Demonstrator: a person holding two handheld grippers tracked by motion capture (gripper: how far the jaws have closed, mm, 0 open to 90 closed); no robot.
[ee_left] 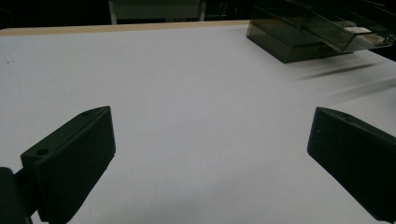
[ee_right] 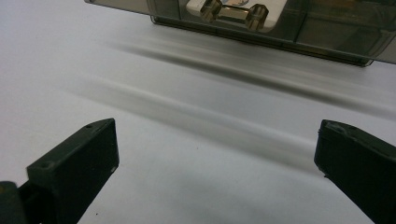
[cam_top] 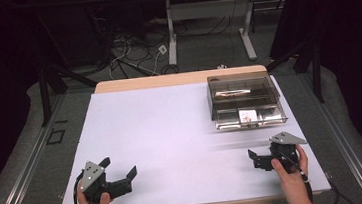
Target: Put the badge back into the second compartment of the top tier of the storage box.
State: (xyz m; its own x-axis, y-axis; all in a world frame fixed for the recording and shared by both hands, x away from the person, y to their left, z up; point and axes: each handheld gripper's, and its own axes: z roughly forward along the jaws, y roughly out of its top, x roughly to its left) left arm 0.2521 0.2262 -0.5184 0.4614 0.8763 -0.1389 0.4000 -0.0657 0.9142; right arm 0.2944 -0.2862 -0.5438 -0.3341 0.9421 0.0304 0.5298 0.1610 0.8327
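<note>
A smoky clear plastic drawer box (cam_top: 242,96) stands at the back right of the white table (cam_top: 162,134). Its lower drawer (cam_top: 251,119) is pulled out toward me, and a small white item (cam_top: 248,115) lies in it. My left gripper (cam_top: 120,166) rests near the front left edge, open, with bare table between its jaws (ee_left: 210,135). My right gripper (cam_top: 262,150) sits near the front right, open and empty (ee_right: 215,135), a short way in front of the drawer. The drawer's clear handle (ee_right: 232,10) faces the right gripper. The box (ee_left: 299,35) lies far off to the left gripper's upper right.
The table's wooden far edge (cam_top: 176,78) lies behind the box. Beyond it stand a desk frame (cam_top: 209,24) and loose cables (cam_top: 129,56) on the floor. Faint blurred streaks (ee_right: 224,93) cross the tabletop in front of the drawer.
</note>
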